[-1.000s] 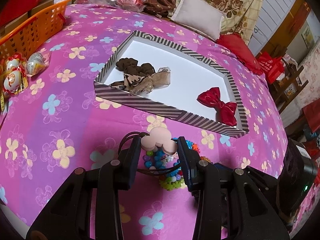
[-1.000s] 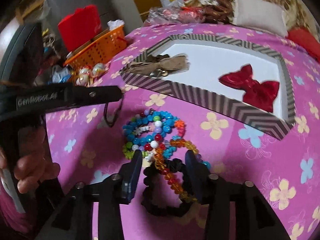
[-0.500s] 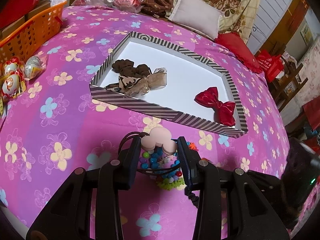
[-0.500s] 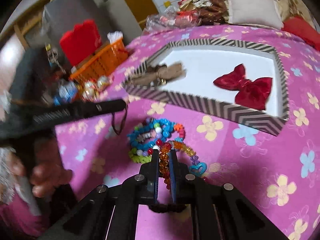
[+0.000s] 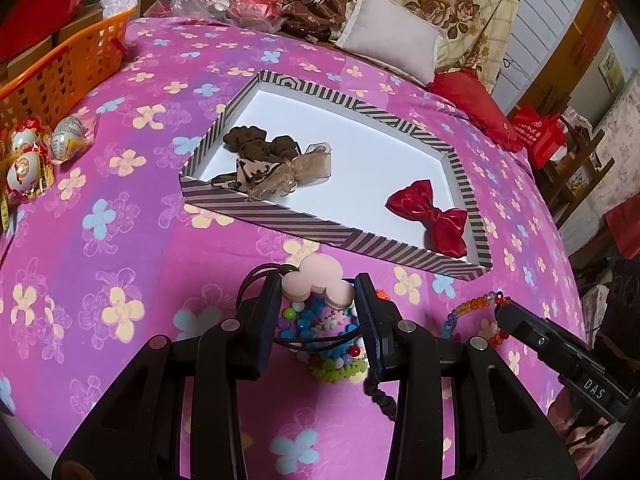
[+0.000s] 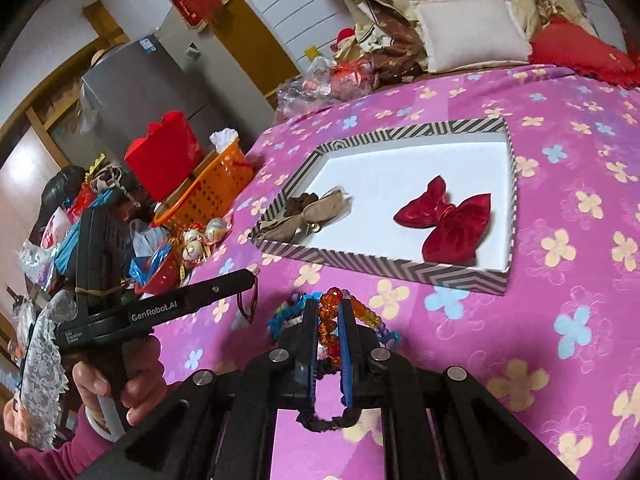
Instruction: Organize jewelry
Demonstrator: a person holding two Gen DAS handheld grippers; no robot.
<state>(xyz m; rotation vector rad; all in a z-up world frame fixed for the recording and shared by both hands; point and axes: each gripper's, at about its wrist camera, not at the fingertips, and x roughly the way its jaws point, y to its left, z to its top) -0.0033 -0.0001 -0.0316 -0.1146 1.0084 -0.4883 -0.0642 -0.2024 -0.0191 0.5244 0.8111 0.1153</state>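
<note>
**Bead bracelet pinched, hair tie gripped**

The right gripper [image 6: 329,326] has its jaws pressed onto an orange bead bracelet [image 6: 327,312], apparently lifted off the pink cloth [image 6: 520,340]. The left gripper [image 5: 318,300] clamps a pink mouse-ear hair tie [image 5: 316,288] above the remaining beads [image 5: 320,328]. The striped tray [image 5: 320,232] lies just beyond.

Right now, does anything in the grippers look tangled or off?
Yes. The right gripper is shut on the orange bead bracelet, and a black hair tie dangles under its jaws as well, apparently caught along. The left gripper holds a pink mouse-shaped hair tie. The striped tray looks orderly.
</note>
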